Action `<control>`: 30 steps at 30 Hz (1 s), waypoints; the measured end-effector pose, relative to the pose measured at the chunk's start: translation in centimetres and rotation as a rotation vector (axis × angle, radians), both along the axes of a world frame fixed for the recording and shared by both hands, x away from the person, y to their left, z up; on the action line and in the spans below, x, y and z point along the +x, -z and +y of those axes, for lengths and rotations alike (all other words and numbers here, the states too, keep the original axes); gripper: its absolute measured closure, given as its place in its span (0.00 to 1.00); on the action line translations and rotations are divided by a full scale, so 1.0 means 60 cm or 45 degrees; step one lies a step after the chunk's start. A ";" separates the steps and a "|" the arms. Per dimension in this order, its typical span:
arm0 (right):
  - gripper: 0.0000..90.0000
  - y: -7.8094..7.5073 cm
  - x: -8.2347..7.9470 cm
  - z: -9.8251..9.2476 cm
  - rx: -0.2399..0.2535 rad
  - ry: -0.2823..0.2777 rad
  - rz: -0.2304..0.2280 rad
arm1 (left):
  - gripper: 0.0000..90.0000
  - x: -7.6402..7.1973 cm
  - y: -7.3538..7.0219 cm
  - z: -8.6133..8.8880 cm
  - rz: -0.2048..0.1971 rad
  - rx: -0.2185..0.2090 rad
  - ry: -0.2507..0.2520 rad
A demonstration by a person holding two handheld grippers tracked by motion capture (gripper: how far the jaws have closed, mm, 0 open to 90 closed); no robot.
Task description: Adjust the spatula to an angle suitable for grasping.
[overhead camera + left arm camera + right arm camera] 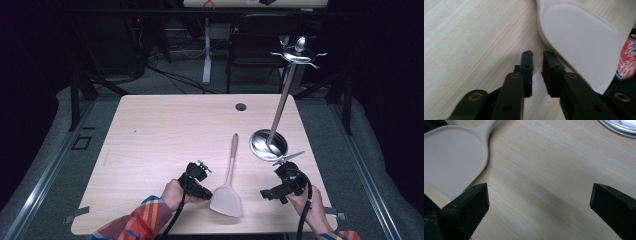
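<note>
The spatula [227,192] lies flat on the tabletop [165,130] between the grippers and bears no legible marking. The left gripper [537,56], jaws narrowly parted and empty, sits just beside its blade. The right gripper [539,195] is spread wide, empty.

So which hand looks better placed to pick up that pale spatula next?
Probably the left. The left gripper sits right beside the spatula blade, jaws only slightly apart and nothing between them. The right gripper stands farther off, jaws wide, with bare table between it and the blade.

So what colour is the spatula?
Pale beige, handle and blade alike: spatula. Clearest in the high view.
</note>
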State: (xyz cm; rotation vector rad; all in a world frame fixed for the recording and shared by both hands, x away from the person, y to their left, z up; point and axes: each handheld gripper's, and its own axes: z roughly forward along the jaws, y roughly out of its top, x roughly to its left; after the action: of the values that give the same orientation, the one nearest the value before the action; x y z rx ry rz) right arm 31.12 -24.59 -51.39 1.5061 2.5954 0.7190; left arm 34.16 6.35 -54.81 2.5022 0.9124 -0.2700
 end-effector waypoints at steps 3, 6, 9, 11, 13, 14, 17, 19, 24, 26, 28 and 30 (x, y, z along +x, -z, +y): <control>0.02 0.002 0.009 0.015 -0.034 -0.028 0.012 | 0.68 0.005 -0.006 0.012 -0.025 0.022 -0.041; 0.03 0.005 0.017 0.032 -0.004 -0.021 0.008 | 0.52 0.012 -0.015 0.029 -0.058 0.055 -0.095; 0.04 0.006 0.028 0.051 0.012 -0.025 0.022 | 0.40 0.018 -0.025 0.048 -0.084 0.068 -0.127; 0.05 0.007 0.035 0.063 -0.002 -0.043 0.023 | 0.27 0.020 -0.037 0.065 -0.150 0.097 -0.163; 0.04 0.010 0.041 0.079 0.000 -0.055 0.028 | 0.24 0.021 -0.052 0.086 -0.224 0.118 -0.203; 0.03 0.012 0.043 0.087 -0.006 -0.065 0.025 | 0.20 0.022 -0.056 0.095 -0.245 0.120 -0.223; 0.02 0.013 0.049 0.108 -0.010 -0.078 0.028 | 0.15 0.022 -0.067 0.133 -0.287 0.124 -0.314; 0.02 0.013 0.054 0.117 -0.021 -0.098 0.039 | 0.10 0.021 -0.071 0.156 -0.292 0.126 -0.367; 0.12 0.022 0.071 0.140 0.013 -0.074 0.010 | 0.07 0.004 -0.083 0.213 -0.340 0.112 -0.524; 0.16 0.025 0.079 0.148 0.017 -0.068 0.019 | 0.05 -0.006 -0.087 0.234 -0.340 0.091 -0.580; 0.17 0.029 0.085 0.158 0.003 -0.071 0.017 | 0.03 -0.015 -0.084 0.250 -0.336 0.100 -0.620; 0.19 0.032 0.089 0.167 -0.004 -0.066 0.014 | 0.02 -0.020 -0.080 0.260 -0.324 0.105 -0.640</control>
State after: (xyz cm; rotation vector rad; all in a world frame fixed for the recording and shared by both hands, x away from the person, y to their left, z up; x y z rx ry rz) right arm 36.44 -14.55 -53.34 1.4509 2.6517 0.7127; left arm 32.96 21.95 -50.00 2.2117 1.4132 0.2464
